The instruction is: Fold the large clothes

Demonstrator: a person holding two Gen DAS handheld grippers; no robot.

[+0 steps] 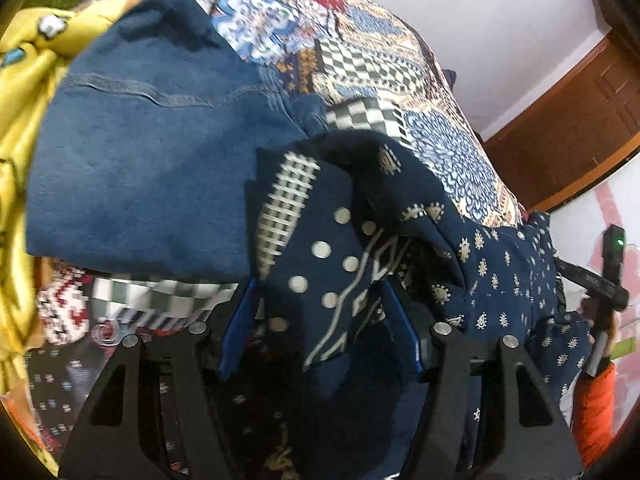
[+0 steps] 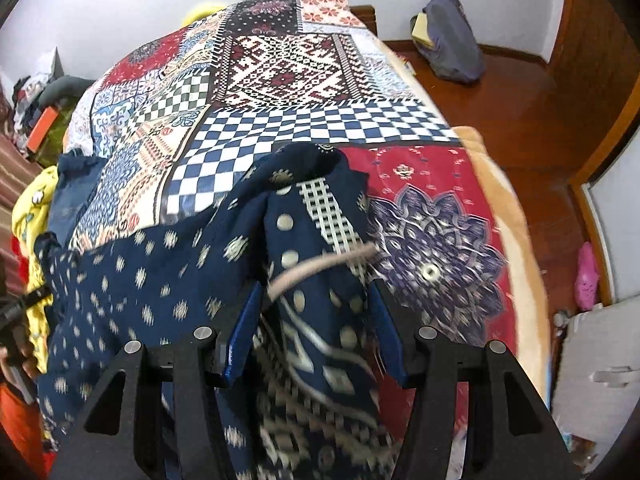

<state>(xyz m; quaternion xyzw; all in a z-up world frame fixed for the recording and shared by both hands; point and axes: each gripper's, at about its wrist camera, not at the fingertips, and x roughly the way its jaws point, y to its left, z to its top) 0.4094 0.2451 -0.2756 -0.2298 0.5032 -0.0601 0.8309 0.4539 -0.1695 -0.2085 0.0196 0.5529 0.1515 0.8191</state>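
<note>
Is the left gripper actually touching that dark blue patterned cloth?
Touching. In the left wrist view the dark blue patterned cloth bunches between the left gripper, lying against both blue pads.

A navy printed garment (image 2: 168, 276) is clamped between the blue pads of the right hand-held gripper (image 2: 314, 320) at lower centre, draped over the patchwork-covered bed (image 2: 304, 76)
</note>
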